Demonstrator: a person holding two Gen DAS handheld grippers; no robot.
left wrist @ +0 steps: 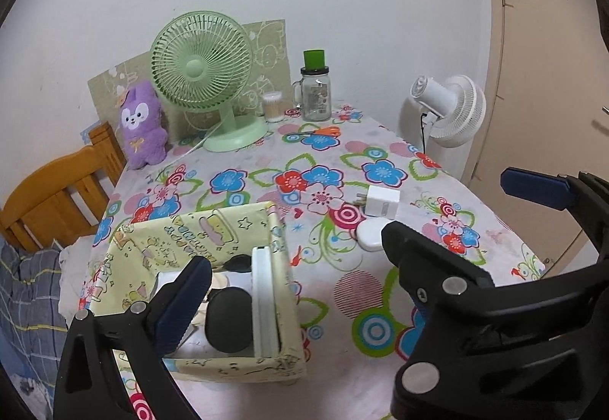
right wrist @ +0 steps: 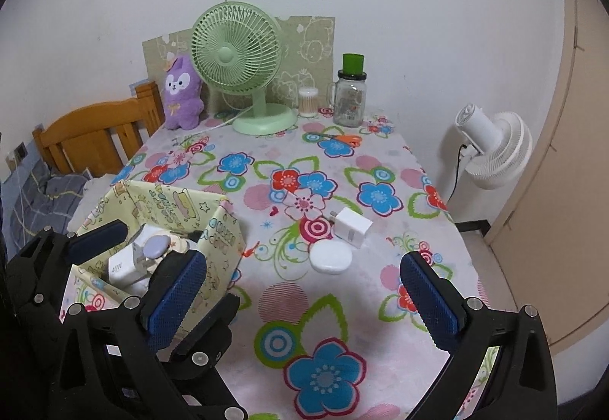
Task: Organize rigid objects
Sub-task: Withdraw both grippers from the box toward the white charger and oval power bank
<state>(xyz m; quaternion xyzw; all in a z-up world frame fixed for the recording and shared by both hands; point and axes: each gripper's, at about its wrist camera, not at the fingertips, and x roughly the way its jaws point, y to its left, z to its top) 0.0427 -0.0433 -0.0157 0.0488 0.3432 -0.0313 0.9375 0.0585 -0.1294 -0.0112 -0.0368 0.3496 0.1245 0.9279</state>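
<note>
A yellow cartoon-print box (left wrist: 213,229) (right wrist: 224,233) stands at the table's near left. It holds a white charger (right wrist: 121,268), a lilac round piece (right wrist: 156,247), a black round object (left wrist: 228,321) and a white slab (left wrist: 262,302). My left gripper (left wrist: 297,248) hangs open above the box's right side, empty; one of its pads (right wrist: 99,237) shows over the box in the right wrist view. To the right of the box lie a white plug cube (left wrist: 380,201) (right wrist: 354,228) and a white round puck (left wrist: 371,235) (right wrist: 329,256). My right gripper (right wrist: 302,264) is open and empty, just short of the puck.
At the back stand a green desk fan (left wrist: 201,77), a purple plush (left wrist: 141,123), a swab tub (left wrist: 273,107) and a green-lidded glass jar (left wrist: 315,93). Orange scissors (left wrist: 323,131) lie before the jar. A white floor fan (right wrist: 495,150) stands off the table's right edge, wooden furniture (right wrist: 95,138) at left.
</note>
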